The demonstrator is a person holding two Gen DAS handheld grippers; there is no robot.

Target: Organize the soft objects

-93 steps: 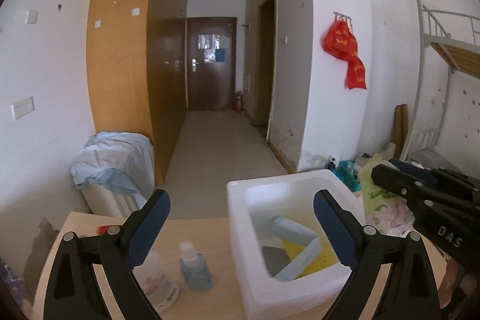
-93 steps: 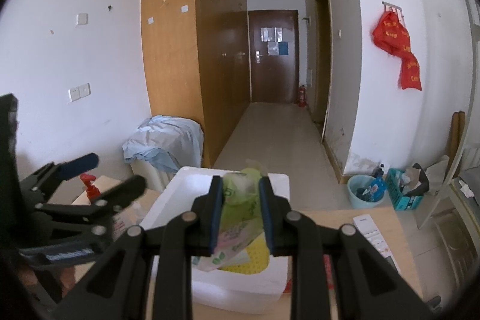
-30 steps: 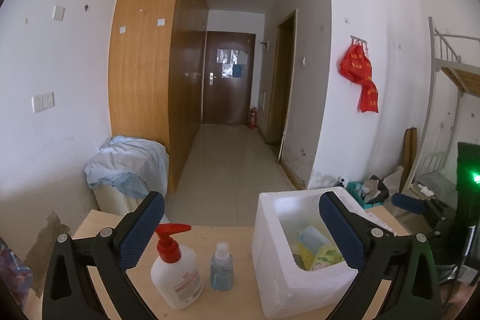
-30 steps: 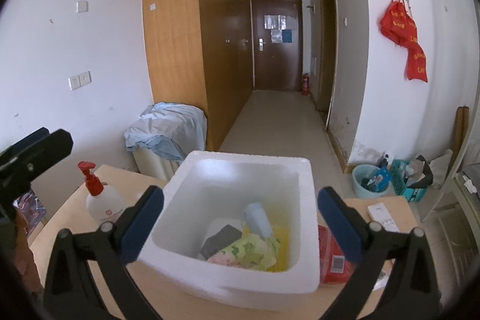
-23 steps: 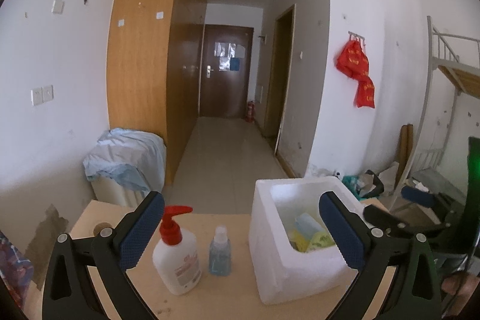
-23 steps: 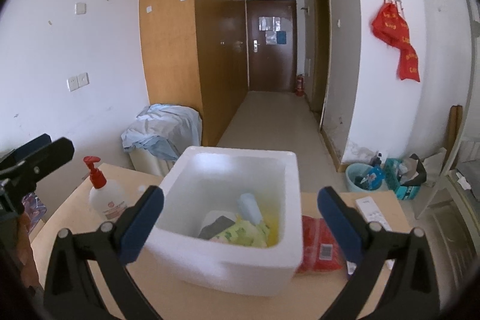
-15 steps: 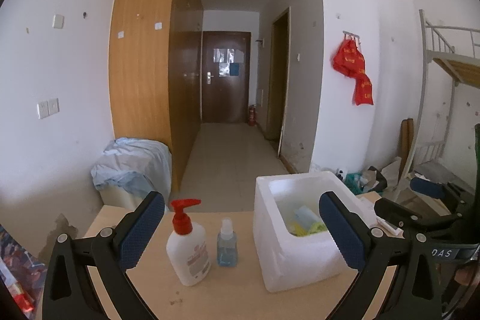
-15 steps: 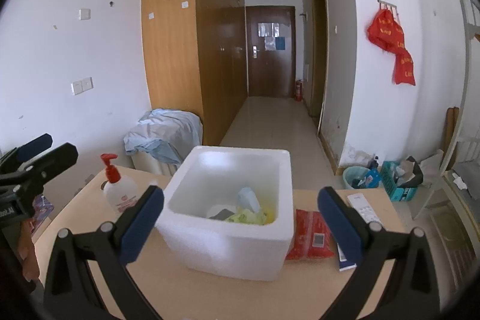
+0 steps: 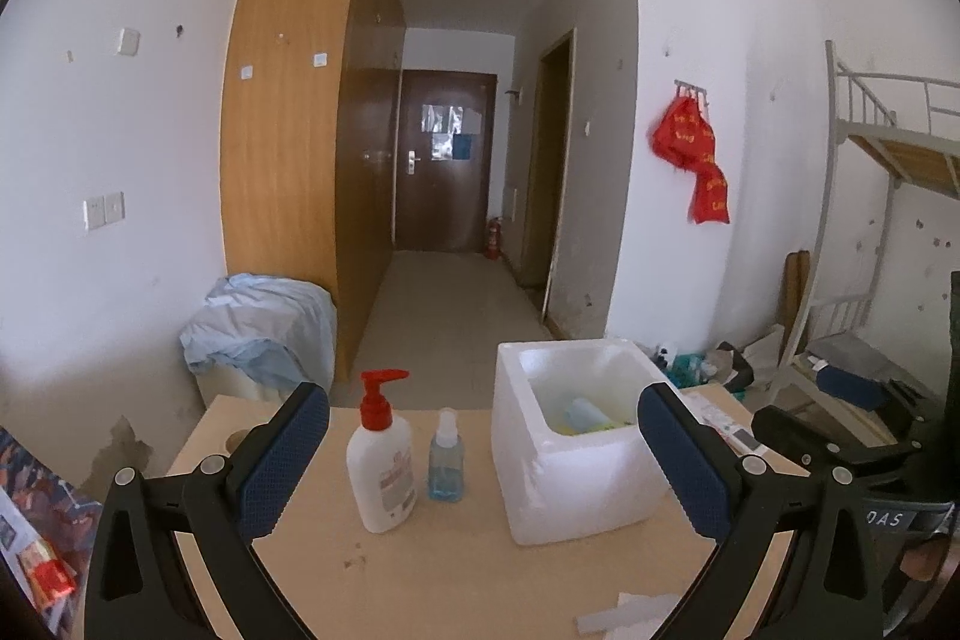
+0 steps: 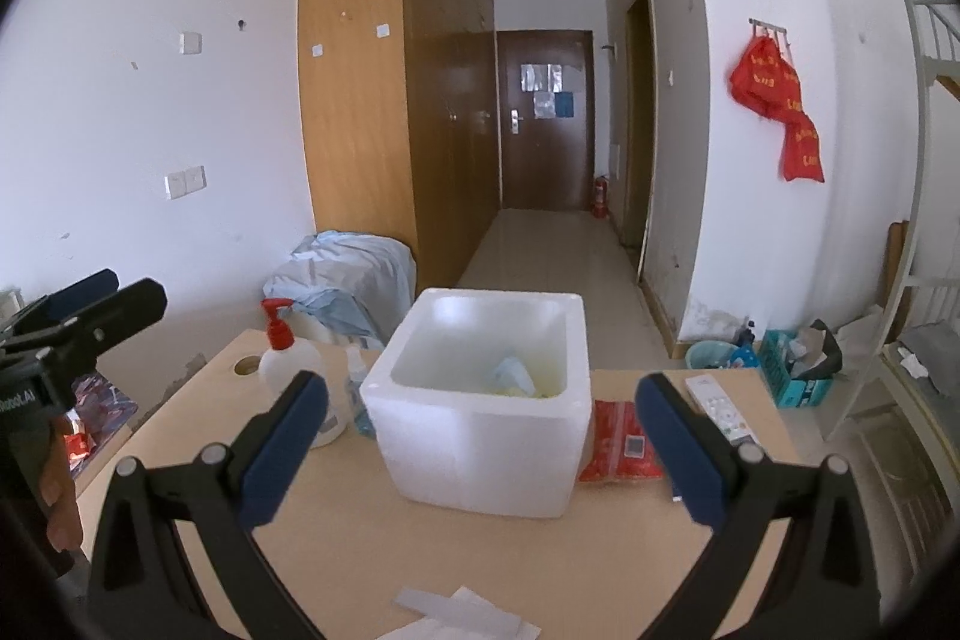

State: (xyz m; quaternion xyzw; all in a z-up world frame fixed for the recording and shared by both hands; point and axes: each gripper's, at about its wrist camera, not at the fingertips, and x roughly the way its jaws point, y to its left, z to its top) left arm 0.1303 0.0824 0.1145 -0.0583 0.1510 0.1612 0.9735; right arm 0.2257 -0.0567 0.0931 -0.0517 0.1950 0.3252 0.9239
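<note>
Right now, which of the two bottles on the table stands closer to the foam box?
The small clear bottle of blue liquid, standing beside the foam box. The larger white pump bottle with the red top stands on its far side.

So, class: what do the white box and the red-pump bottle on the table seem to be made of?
White box: probably expanded foam; thick walls, matte, slightly grainy surface, rounded edges.
Pump bottle: likely plastic; smooth, opaque white body with a printed label and a glossy red pump.
</note>
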